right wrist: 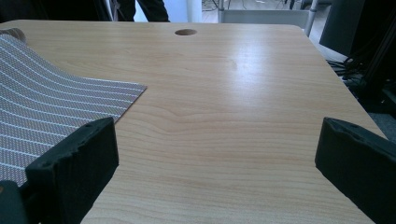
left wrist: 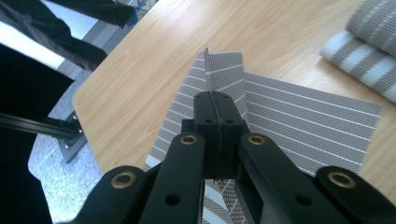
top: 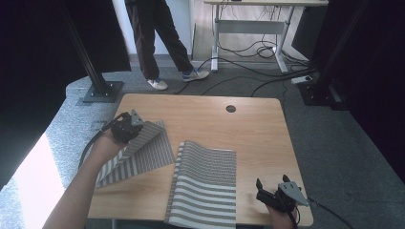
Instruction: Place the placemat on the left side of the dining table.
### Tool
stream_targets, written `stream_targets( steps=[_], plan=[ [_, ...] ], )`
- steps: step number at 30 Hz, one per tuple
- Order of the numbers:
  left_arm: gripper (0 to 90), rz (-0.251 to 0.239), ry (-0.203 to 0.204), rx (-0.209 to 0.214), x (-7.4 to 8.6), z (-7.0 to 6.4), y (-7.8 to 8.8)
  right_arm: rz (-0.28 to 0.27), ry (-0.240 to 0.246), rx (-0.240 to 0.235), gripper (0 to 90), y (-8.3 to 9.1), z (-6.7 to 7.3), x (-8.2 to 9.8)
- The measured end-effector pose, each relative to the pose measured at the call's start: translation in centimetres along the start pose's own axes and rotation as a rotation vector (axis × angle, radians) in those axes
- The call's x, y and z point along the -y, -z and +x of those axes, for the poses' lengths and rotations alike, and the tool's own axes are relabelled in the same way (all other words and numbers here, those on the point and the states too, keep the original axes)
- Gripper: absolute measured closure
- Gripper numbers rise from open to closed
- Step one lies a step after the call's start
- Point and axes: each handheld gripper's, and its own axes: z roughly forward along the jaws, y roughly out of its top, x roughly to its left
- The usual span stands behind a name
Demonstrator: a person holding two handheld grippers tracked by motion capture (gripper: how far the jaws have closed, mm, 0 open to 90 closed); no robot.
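High view first: a wooden table (top: 258, 129) carries two striped grey mats. The left gripper (top: 128, 127) sits over the far left part of the table, held by a hand whose forearm comes in from the near left corner. Its jaws are clamped on the far corner of the left mat (top: 148, 152), which is lifted off the wood at that end and slopes down toward the near left edge, where it still lies on the table. The left gripper view shows the two black jaws pressed together with the thin patterned sheet (left wrist: 299, 126) pinched between them; a small flap of it stands up past the jaw tips, and the rest spreads out flat below to the right.

The right mat (top: 205, 186) lies just beside the first one, near the middle of the table. Its far left edge curls upward, and its near end hangs slightly over the near table edge. The two mats are close at their inner edges; whether they touch I cannot tell.

The right gripper (top: 272, 193) rests at the near right corner of the table, to the right of the right mat and apart from it. In the right gripper view its jaws stand wide apart with only bare wood between them, and the mat's edge (right wrist: 56, 107) shows on the left.

A round hole (top: 230, 109) marks the table's far side. Beyond the table a person (top: 157, 38) stands on the floor.
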Motion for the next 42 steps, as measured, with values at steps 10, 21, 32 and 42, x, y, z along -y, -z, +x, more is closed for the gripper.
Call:
stream_targets(
  steps=[10,21,32,42],
  plan=[
    [90.0,0.034,0.072,-0.112,-0.3,3.3,-1.3,0.001,-0.001,0.000,0.0,0.0,0.0,0.0],
    [90.0,0.031,0.171,-0.207,-0.9,6.9,-2.7,0.001,-0.003,0.000,0.0,0.0,0.0,0.0],
    [90.0,0.035,0.165,-0.270,-2.4,9.0,-4.9,-0.002,-0.009,0.002,0.0,0.0,-0.1,0.0],
    [90.0,-0.033,0.225,-0.324,-3.3,10.8,-5.2,0.003,-0.012,0.002,0.0,0.0,-0.1,0.0]
  ],
)
